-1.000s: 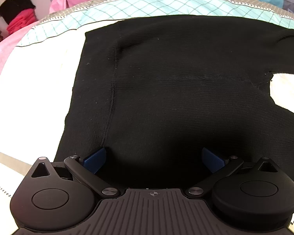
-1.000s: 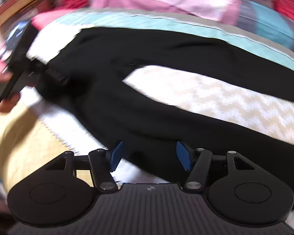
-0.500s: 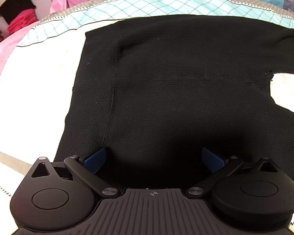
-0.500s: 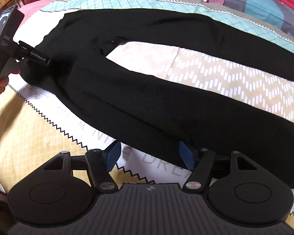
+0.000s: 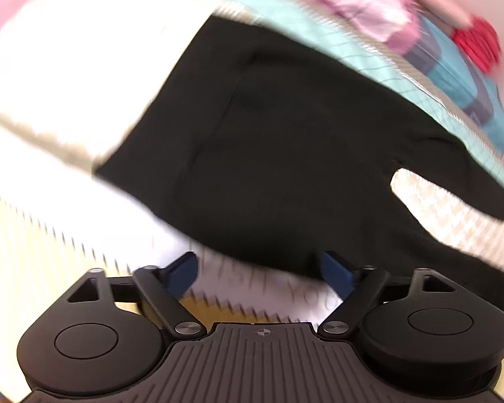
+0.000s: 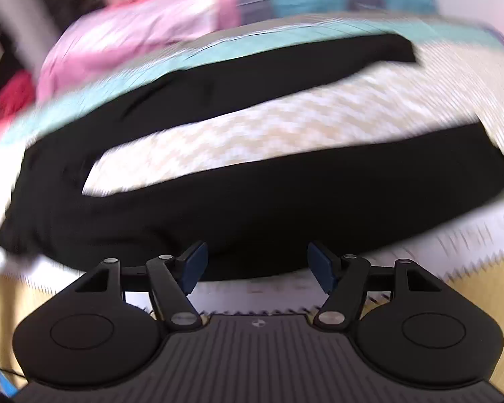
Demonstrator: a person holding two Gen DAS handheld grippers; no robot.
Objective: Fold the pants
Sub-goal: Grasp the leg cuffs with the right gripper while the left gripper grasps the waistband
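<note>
Black knit pants [image 5: 285,154] lie flat across the bed w/ legs spread, long axis along the near edge. Left gripper [image 5: 258,273] sits by the waist end, fingers wide apart, empty. Right gripper [image 6: 257,267] just widened, nothing between, near leg's edge directly ahead.

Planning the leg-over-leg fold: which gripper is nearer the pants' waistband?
Left. The left gripper hangs at the waist end of the pants; the right gripper faces the near leg, further along.
</note>
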